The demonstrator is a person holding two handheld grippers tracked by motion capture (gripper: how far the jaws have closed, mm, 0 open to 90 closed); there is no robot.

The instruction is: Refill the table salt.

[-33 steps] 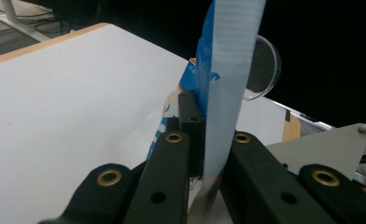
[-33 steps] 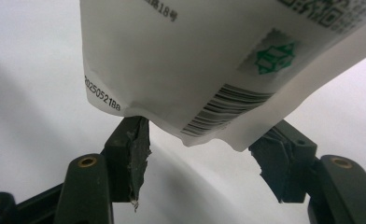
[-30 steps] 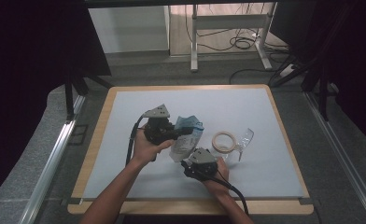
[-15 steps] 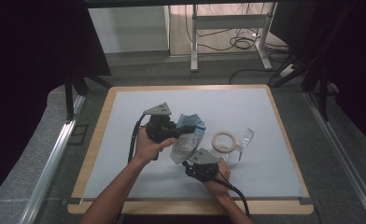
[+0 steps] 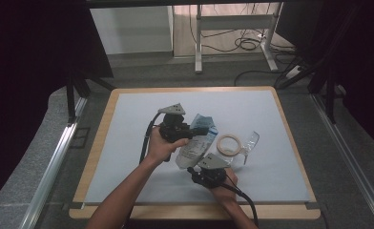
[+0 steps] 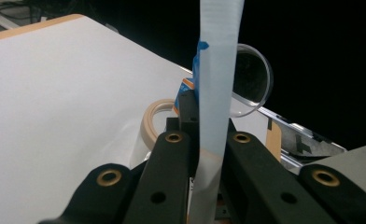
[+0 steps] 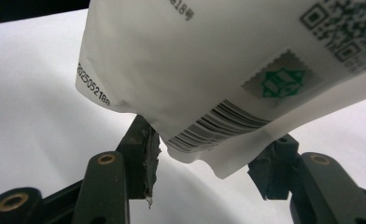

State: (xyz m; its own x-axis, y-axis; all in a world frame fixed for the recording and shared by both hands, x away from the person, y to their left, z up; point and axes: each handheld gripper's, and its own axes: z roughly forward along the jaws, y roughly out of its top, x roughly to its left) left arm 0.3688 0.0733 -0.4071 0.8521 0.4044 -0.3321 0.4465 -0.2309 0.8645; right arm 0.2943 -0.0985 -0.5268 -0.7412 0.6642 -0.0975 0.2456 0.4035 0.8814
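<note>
Meanwhile, the left gripper [image 5: 194,130] was clamped tight on the top edge of the pouch [image 5: 194,148], holding it above the table [image 5: 128,138]. The right gripper [image 7: 204,175] had just been closing; its jaws stood about half apart with the pouch's barcoded bottom corner between them, the pads not visibly pressing it. A tape roll [image 5: 228,144] and a clear round lid [image 5: 250,142] lay just beside the pouch.

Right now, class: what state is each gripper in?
Left gripper: shut on the white printed plastic pouch.
Right gripper: open, jaws just closing around the pouch's lower corner, pads not pressing.
</note>
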